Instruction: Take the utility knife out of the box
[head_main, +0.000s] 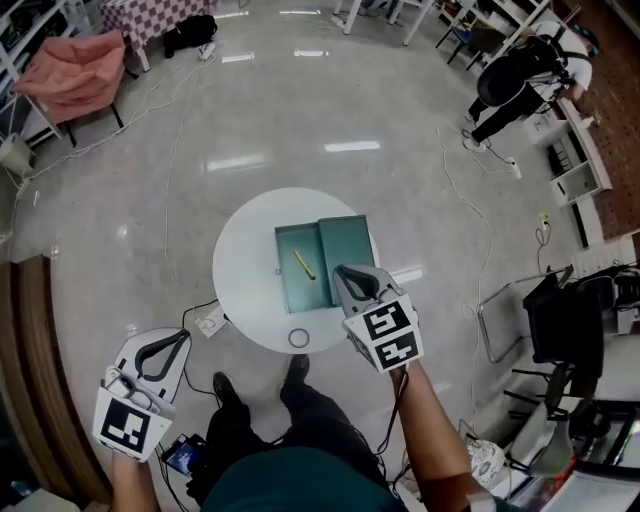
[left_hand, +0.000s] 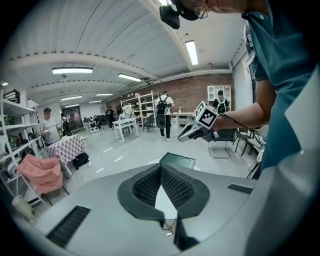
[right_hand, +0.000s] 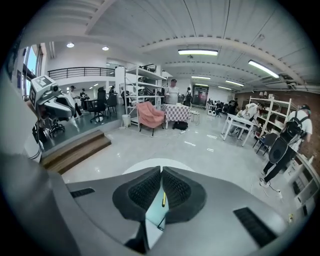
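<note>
A yellow utility knife (head_main: 304, 264) lies in the left half of an open teal box (head_main: 291, 285) on the round white table (head_main: 245, 270). The box's lid (head_main: 347, 242) lies flat on the right. My right gripper (head_main: 340, 272) hovers over the box's near right part, just right of the knife, shut and empty. Between its jaws, the right gripper view shows the knife (right_hand: 163, 198) and the box floor (right_hand: 154, 217). My left gripper (head_main: 183, 338) hangs low at the left, off the table, also shut with nothing in it. The left gripper view shows the lid (left_hand: 176, 161) and the right gripper (left_hand: 192, 131) beyond.
A small ring (head_main: 299, 338) lies near the table's front edge. A power strip (head_main: 210, 322) and cables lie on the floor at the left. A pink-draped chair (head_main: 75, 70) stands far left, dark chairs (head_main: 570, 320) at right, and a person (head_main: 520, 80) at the far right.
</note>
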